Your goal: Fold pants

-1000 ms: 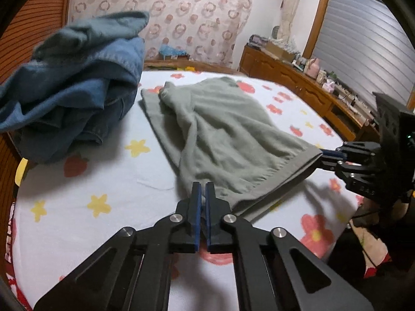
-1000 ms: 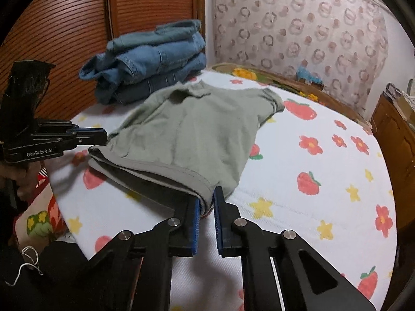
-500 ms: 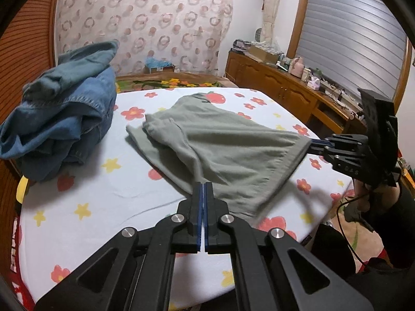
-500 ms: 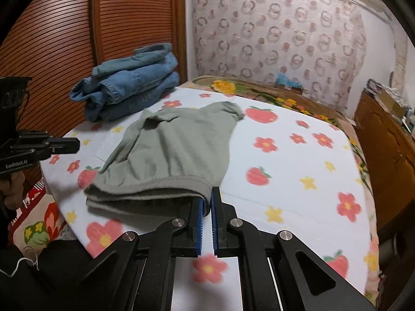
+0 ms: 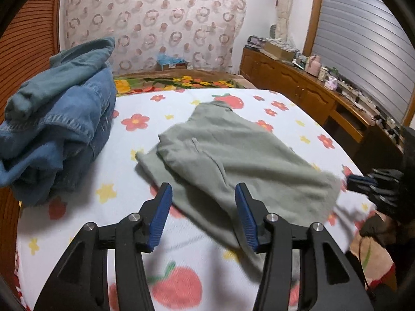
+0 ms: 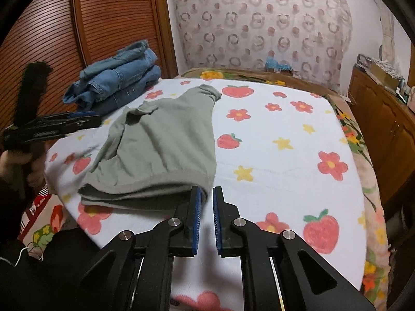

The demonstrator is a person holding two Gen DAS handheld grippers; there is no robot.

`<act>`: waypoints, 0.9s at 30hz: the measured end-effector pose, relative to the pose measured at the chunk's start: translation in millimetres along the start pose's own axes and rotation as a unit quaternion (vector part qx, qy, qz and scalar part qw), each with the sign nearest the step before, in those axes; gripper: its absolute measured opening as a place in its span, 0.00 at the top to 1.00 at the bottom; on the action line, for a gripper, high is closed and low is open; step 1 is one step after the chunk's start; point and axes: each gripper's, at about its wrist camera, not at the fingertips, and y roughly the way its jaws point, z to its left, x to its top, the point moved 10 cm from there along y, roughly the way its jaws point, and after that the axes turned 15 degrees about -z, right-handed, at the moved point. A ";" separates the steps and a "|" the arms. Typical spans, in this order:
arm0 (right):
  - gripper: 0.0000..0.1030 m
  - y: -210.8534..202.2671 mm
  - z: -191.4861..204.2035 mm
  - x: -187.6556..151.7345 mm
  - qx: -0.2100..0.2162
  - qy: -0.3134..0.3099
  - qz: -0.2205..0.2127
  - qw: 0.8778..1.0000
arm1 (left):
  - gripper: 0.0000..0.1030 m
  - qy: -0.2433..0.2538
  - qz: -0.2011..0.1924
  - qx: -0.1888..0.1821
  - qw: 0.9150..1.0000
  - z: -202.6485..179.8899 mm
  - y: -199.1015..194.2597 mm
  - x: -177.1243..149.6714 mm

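The grey-green pants [image 5: 233, 160] lie folded on the bed's flowered white sheet [image 5: 129, 212], hem edge toward the front. My left gripper [image 5: 203, 197] is wide open just above the near edge of the pants, holding nothing. My right gripper [image 6: 206, 194] is slightly open at the pants' [image 6: 160, 142] hem corner, with a clear gap between the pads and no cloth in it. The right gripper also shows in the left wrist view [image 5: 368, 181], and the left gripper shows in the right wrist view [image 6: 64, 121].
A pile of folded blue jeans [image 5: 54, 119] sits at the left back of the bed, also in the right wrist view [image 6: 116, 77]. A wooden sideboard [image 5: 324, 96] with clutter runs along the right. A slatted wooden door [image 6: 77, 26] stands behind the jeans.
Both grippers were shut on the pants' hem and drew it toward the front of the bed. Now the left has opened wide and the right has opened slightly, letting the cloth go.
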 end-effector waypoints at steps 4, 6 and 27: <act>0.89 -13.6 -3.1 8.9 -0.002 -0.006 -0.016 1.000 | 0.52 0.015 0.000 -0.008 1.000 -4.3 24.3 13.4; 0.87 -13.4 -3.5 13.0 -0.002 -0.007 -0.024 1.000 | 0.55 0.020 0.009 -0.016 1.000 -7.8 40.1 17.6; 0.86 40.1 2.3 12.3 0.012 -0.013 -0.011 1.000 | 0.95 0.023 0.034 0.051 0.998 35.8 78.7 11.9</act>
